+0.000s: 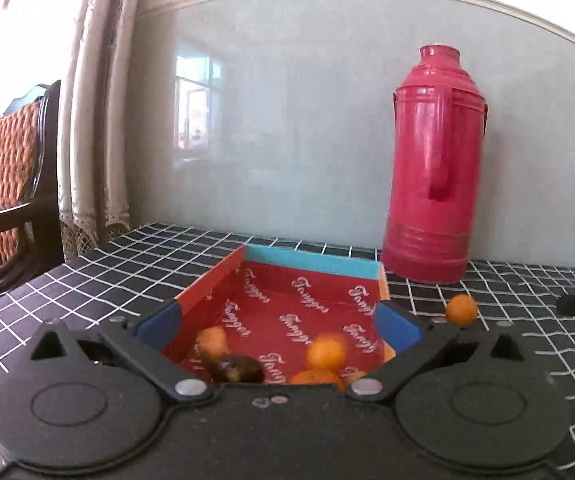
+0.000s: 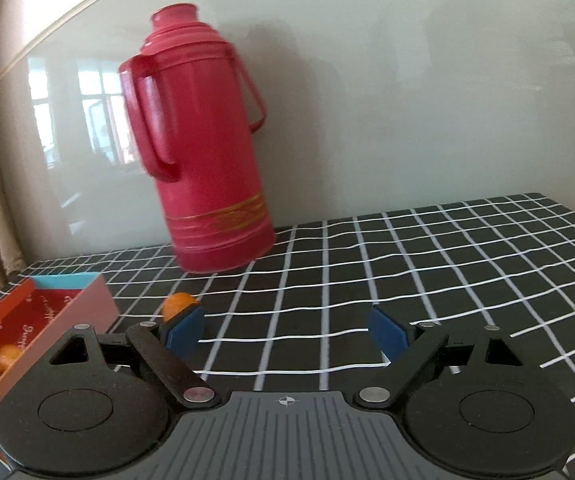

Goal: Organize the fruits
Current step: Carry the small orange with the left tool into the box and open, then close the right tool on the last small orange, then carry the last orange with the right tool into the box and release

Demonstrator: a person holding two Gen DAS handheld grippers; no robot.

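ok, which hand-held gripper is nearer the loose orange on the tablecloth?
Right: the orange sits just beyond its left fingertip. Left hangs over the box, orange off to its right.

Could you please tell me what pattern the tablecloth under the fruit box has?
The tablecloth is black with a white grid of thin lines, clearest in the right wrist view.

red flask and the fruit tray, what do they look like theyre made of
Red flask: likely glossy plastic, given its sheen, moulded ribs and handle, and gold band; painted metal can't be ruled out.
Fruit tray: looks like printed cardboard, matte, with thin folded walls and repeated script lettering.
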